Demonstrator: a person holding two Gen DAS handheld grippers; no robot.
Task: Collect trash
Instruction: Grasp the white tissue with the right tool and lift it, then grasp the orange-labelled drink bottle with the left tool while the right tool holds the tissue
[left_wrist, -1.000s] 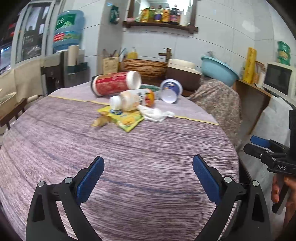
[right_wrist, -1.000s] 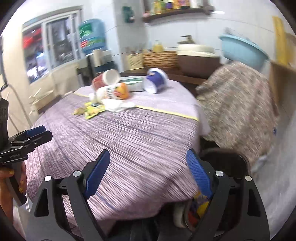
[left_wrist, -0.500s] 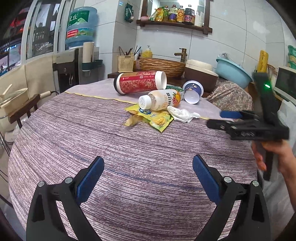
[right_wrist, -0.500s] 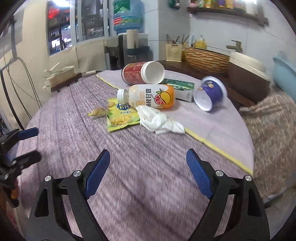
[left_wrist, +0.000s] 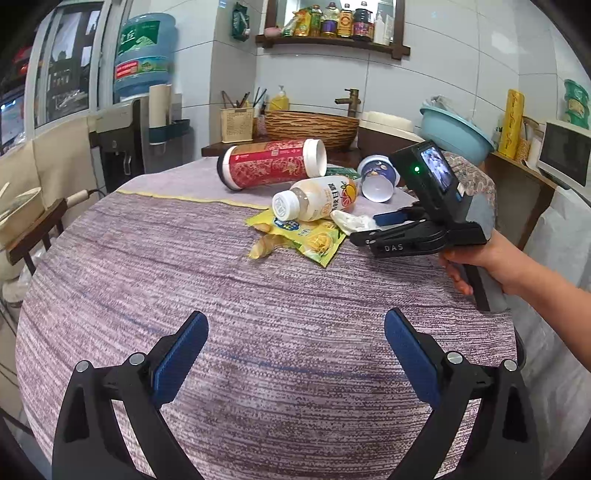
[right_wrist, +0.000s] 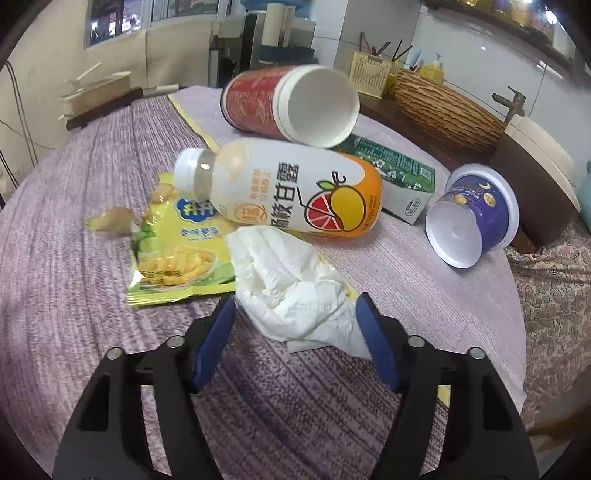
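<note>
Room: kitchen corner behind the table, with a woven basket (left_wrist: 312, 125) and a blue basin (left_wrist: 456, 134) along the upper edge of my left view.
Table: round, under a striped purple cloth (left_wrist: 221, 295) that fills the lower half of both views.
Trash pile: centre of my right view, upper middle of my left.
Red tube (right_wrist: 291, 105): on its side at the top, open end toward me.
Juice bottle (right_wrist: 288, 192): on its side just below the tube, cap to the left.
Green carton (right_wrist: 391, 170): flat behind the bottle.
Purple cup (right_wrist: 472, 216): tipped over at the right.
Yellow snack bag (right_wrist: 177, 258): flat at the left, partly under the bottle.
White tissue (right_wrist: 291, 288): crumpled, lower centre.
My right gripper (right_wrist: 295, 325): jaws just been closing, the tissue between them; right pad touches it, left pad not yet pressing.
My left gripper (left_wrist: 295, 354): spread wide over bare cloth, nothing between its pads.
</note>
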